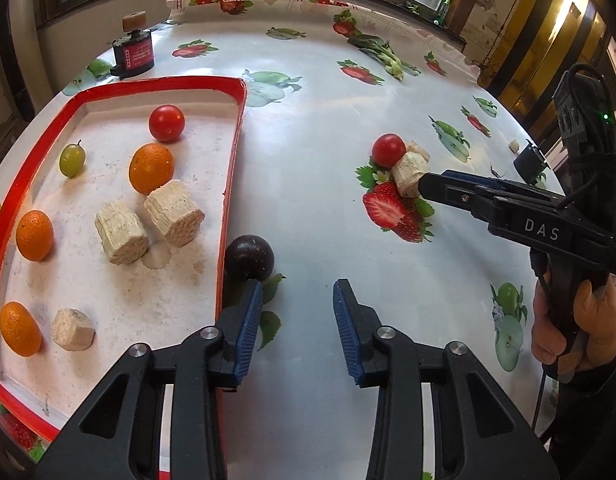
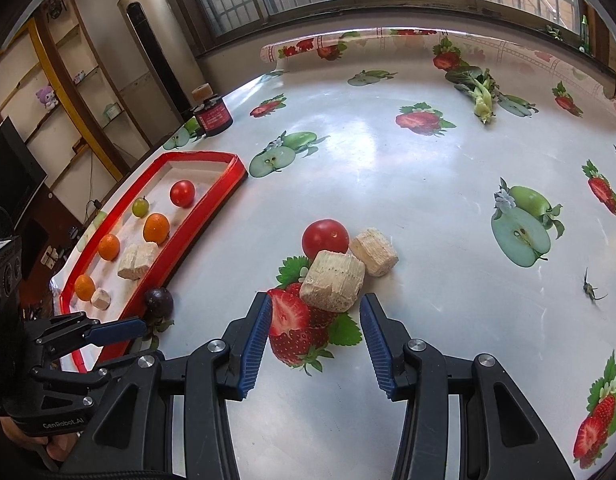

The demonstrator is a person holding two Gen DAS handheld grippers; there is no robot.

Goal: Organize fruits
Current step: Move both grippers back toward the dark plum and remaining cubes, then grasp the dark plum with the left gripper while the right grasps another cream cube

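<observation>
**Inspector:** Report the tongs.

**Assistant:** The left gripper [image 1: 298,312] is released, nothing between its pads; the dark plum [image 1: 249,257] lies just ahead of its left finger, against the outer wall of the red tray [image 1: 232,168]. The right gripper [image 2: 315,334] is also released. Its jaws stand either side of the nearer pale cut chunk [image 2: 332,282], not yet pressing on it.

**Inspector:** Where do the fruits stand?

**Assistant:** In the tray: a cherry tomato [image 1: 166,122], a green grape [image 1: 72,159], three small oranges and three pale chunks. On the fruit-print tablecloth [image 1: 319,92]: the plum, a second cherry tomato [image 2: 325,237] and two chunks touching one another.

**Inspector:** Recommendation for the step in hand?

**Assistant:** In my judgement the right gripper should square its pads on the chunk's flat faces and close gently, so the tomato behind does not roll. The left gripper needs to shift toward the plum and centre on it; the tray wall crowds one finger.

**Inspector:** Discrepancies between views?

**Assistant:** Only the left view shows the person's hand [image 1: 575,328] on the right tool. Only the right view shows the far chunk [image 2: 373,252] whole, and a small insect-like object [image 2: 589,288] on the cloth.
</observation>
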